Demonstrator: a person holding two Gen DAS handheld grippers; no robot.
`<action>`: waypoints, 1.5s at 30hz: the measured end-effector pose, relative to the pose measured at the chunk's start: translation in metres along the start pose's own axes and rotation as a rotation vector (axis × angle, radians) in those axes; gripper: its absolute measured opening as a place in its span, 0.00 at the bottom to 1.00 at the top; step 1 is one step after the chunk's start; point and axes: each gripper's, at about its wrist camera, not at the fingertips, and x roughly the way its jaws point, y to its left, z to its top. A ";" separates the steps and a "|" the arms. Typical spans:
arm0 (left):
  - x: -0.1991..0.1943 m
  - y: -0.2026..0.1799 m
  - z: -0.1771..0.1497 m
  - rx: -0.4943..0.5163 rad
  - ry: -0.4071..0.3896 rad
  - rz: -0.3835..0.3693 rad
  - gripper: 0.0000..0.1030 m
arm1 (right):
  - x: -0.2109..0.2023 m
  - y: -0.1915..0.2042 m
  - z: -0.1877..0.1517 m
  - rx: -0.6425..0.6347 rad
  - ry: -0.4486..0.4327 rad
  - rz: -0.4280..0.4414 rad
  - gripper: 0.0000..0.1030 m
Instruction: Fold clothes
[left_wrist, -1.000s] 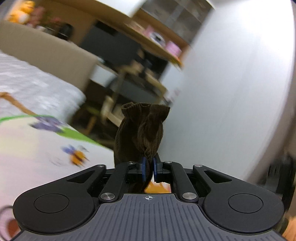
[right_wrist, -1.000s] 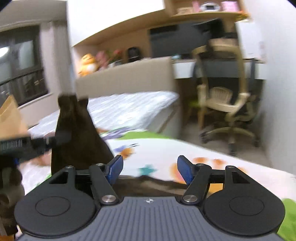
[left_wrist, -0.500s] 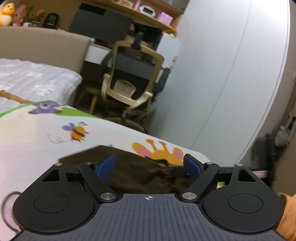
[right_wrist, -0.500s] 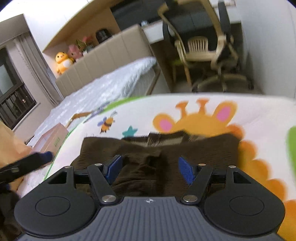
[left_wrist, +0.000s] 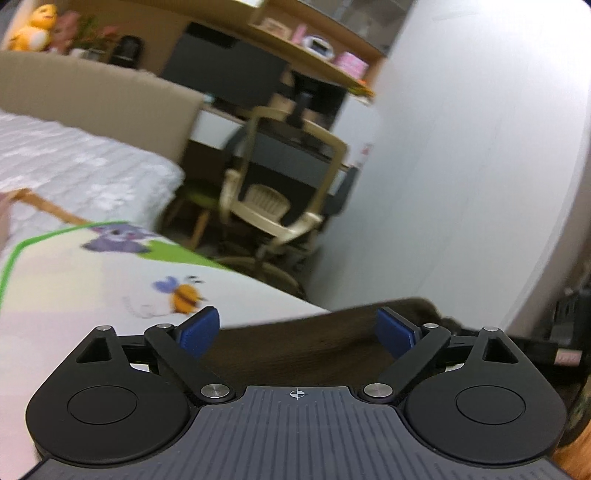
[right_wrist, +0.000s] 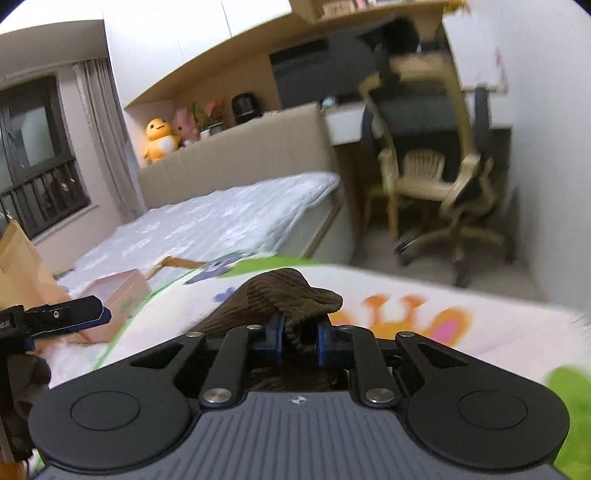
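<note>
Lying on a cartoon-printed play mat (left_wrist: 110, 295), a brown ribbed garment (left_wrist: 306, 347) is seen between the two hand-held grippers. The left hand-held gripper (left_wrist: 297, 332) is held released, its blue pads (left_wrist: 197, 330) spread wide to either side of the brown cloth, which is stretched flat beneath and ahead of them; whether the pads touch the fabric cannot be told. The right hand-held gripper (right_wrist: 299, 339) is clenched on a bunched fold of the brown ribbed garment (right_wrist: 284, 295), and a rounded hump of the knit is pushed up just above its blue pads (right_wrist: 275, 338). In the right wrist view, the garment is placed over the mat's white area, near an orange and pink animal print (right_wrist: 413, 317), and the left hand-held gripper's fingertip (right_wrist: 79, 308) is seen at the left edge, well apart from the clenched one. A bee print (left_wrist: 184, 293) is shown on the mat just beyond the left pad. Behind the mat, a bed (right_wrist: 221, 221) with a white quilted cover, a beige office chair (right_wrist: 436, 173) and a yellow plush toy (right_wrist: 159, 140) on a ledge are seen, somewhat blurred.
</note>
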 end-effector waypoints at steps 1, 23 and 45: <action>0.006 -0.005 -0.002 0.017 0.018 -0.019 0.94 | -0.005 -0.004 -0.003 -0.014 0.017 -0.035 0.16; 0.091 0.041 -0.030 -0.046 0.457 0.121 0.93 | 0.032 -0.021 -0.068 -0.051 0.343 -0.081 0.48; 0.085 0.052 -0.009 -0.171 0.387 -0.046 0.20 | 0.033 -0.040 -0.029 0.142 0.215 -0.034 0.14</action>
